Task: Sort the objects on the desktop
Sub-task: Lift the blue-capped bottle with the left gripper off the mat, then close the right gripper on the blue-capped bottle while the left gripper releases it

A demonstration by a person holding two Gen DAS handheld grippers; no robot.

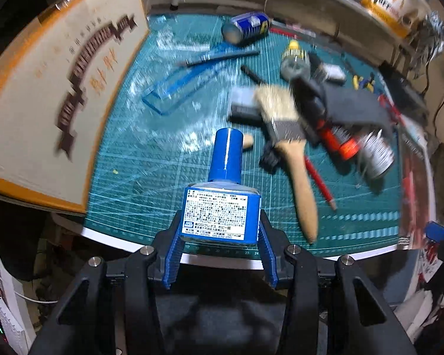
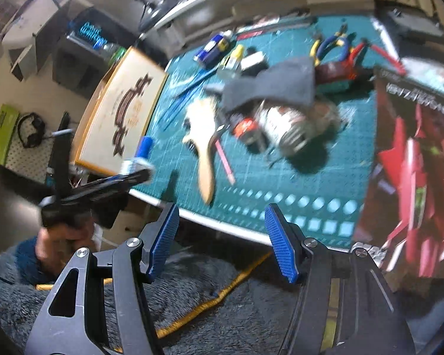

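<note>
gripped the blue-capped bottle (image 1: 220,204) by its labelled body between the left gripper (image 1: 220,245) pads above the near edge of the cutting mat (image 1: 151,159), presumably for carrying off, while kept the right gripper (image 2: 222,242) spread, empty.

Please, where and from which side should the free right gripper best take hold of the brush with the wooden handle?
Probably the wooden handle of the brush, from above. It lies flat on the green mat, and its handle end is clear of the clutter, while its bristles sit close to the grey cloth. The right gripper is open and empty; span the handle's narrow width.
</note>
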